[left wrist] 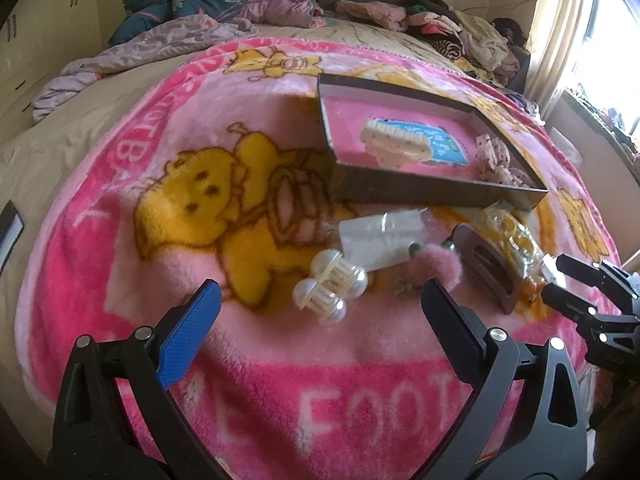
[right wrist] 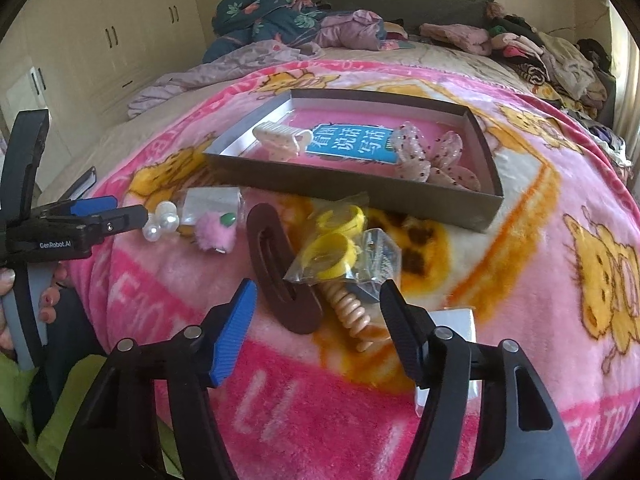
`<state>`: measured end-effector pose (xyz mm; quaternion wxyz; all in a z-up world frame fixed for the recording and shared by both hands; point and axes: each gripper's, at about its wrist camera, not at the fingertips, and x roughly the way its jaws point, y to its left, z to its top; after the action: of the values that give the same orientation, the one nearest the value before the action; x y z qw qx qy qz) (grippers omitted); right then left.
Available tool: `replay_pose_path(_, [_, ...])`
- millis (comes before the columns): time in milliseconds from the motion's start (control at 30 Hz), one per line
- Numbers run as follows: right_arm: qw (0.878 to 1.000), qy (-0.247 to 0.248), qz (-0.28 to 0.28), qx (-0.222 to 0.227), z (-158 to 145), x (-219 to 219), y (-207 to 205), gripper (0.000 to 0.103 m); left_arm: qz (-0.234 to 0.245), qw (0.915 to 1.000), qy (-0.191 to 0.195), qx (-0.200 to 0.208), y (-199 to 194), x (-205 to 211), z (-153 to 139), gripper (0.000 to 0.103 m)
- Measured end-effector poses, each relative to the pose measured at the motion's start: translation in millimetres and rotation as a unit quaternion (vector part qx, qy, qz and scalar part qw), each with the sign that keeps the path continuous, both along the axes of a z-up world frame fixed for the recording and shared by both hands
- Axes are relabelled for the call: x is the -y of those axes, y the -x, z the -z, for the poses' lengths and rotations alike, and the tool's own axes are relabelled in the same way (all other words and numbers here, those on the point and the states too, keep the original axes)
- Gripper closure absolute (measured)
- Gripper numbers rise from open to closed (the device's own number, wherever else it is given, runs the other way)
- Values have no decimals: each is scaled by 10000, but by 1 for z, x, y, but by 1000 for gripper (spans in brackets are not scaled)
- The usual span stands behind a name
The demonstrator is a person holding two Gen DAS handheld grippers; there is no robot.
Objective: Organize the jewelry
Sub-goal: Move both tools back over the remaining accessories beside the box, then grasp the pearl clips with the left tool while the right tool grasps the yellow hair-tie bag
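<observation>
Pink blanket (right wrist: pixel 540 184), box (right wrist: pixel 352 192) behind clutter, brown clip (right wrist: pixel 280 276) btwn spread right claw (right wrist: pixel 316 300), left claw (left wrist: pixel 320 300) spread.

Blanket (right wrist: pixel 540 184): plush fleece, fuzzy, matt. Box (right wrist: pixel 360 194): matt grey card outside, silvery inner walls. Pearl clip (left wrist: pixel 330 286): glossy beads, clear plastic teeth. Brown clip (right wrist: pixel 280 276): smooth matt plastic. Yellow rings (right wrist: pixel 334 254): shiny plastic in a crinkly clear bag. Pompom (right wrist: pixel 214 236): fluffy. Gripper pads (right wrist: pixel 236 332): ribbed blue plastic; frames: matt black.
</observation>
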<state>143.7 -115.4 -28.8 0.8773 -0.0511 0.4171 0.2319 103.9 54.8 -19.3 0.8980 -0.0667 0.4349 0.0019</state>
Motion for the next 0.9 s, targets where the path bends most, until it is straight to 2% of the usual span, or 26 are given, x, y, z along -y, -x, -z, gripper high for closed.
replay_pose_path(533, [9997,233,-61,79,11,-18,-18,59,-155,9996,-83,-207,3,-15,26,13])
replay_pose_path(833, [9991,413,36,133,24,-23,-46,59,-67,9998,-60,-184,-5,-14,29,29])
replay_pose_path(900, [9993,361,21,95,25,-23,-53,59,33,9999,31,-155,-6,-12,29,41])
